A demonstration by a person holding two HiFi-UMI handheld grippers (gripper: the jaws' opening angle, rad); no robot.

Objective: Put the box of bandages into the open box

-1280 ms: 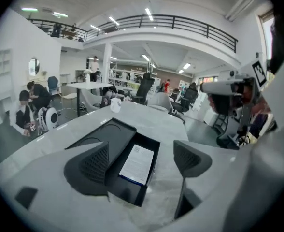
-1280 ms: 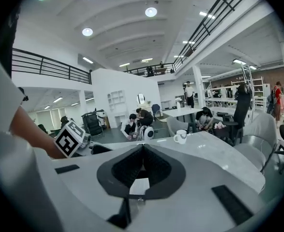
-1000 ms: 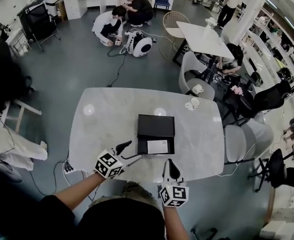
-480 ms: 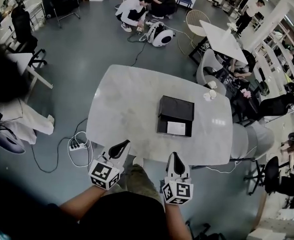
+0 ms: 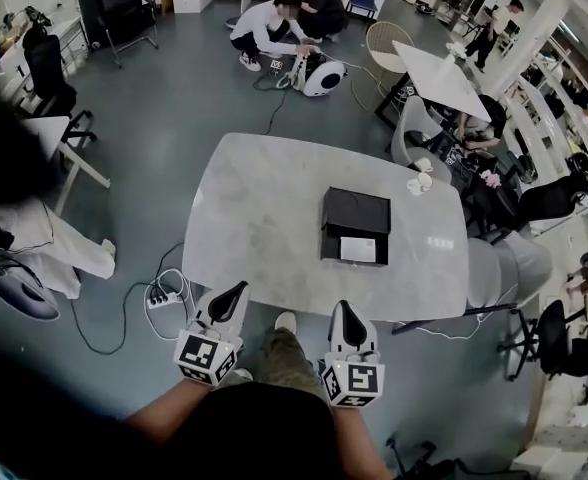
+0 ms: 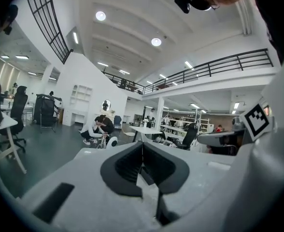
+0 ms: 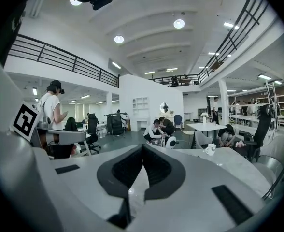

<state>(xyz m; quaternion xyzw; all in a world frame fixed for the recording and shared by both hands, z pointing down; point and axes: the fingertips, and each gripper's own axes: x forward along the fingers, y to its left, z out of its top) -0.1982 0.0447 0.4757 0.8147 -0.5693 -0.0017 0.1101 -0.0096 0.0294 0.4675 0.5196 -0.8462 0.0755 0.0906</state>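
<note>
Left gripper (image 5: 238,290) – fingers (image 6: 127,166) pressed together, nothing between them; hangs off worktop (image 5: 264,208) edge, near-left of open box (image 5: 355,211), well apart from it. Right gripper (image 5: 340,308) – fingers (image 7: 159,166) likewise closed tip to tip, empty; straight on near side of open box, also off worktop. Open box black, lid flipped back on far side. Box of bandages (image 5: 357,249), white, lies inside open box, in near half.
</note>
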